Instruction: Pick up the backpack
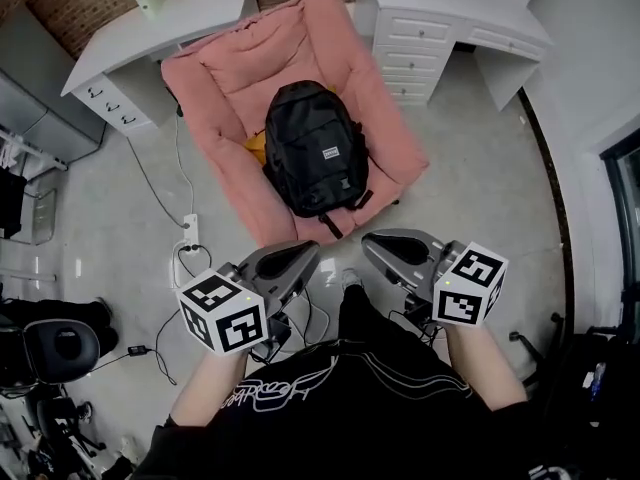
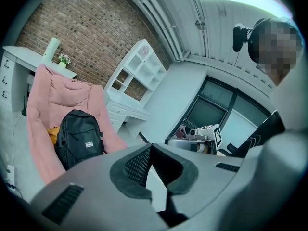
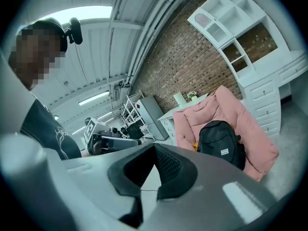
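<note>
A black backpack (image 1: 315, 148) leans upright on a pink lounge chair (image 1: 225, 73), straps trailing toward its front edge. It also shows in the left gripper view as the backpack (image 2: 79, 136) and in the right gripper view as the backpack (image 3: 221, 141). My left gripper (image 1: 308, 252) and right gripper (image 1: 372, 244) hover side by side over the floor, short of the chair's front and apart from the bag. Both are shut with nothing held: the left jaws (image 2: 151, 146) and the right jaws (image 3: 155, 146) meet at their tips.
A yellow item (image 1: 256, 146) pokes out beside the backpack. White desks with drawers (image 1: 410, 43) flank the chair. A power strip (image 1: 190, 230) and loose cables (image 1: 160, 348) lie on the floor at left. A black office chair (image 1: 60, 346) stands at the lower left.
</note>
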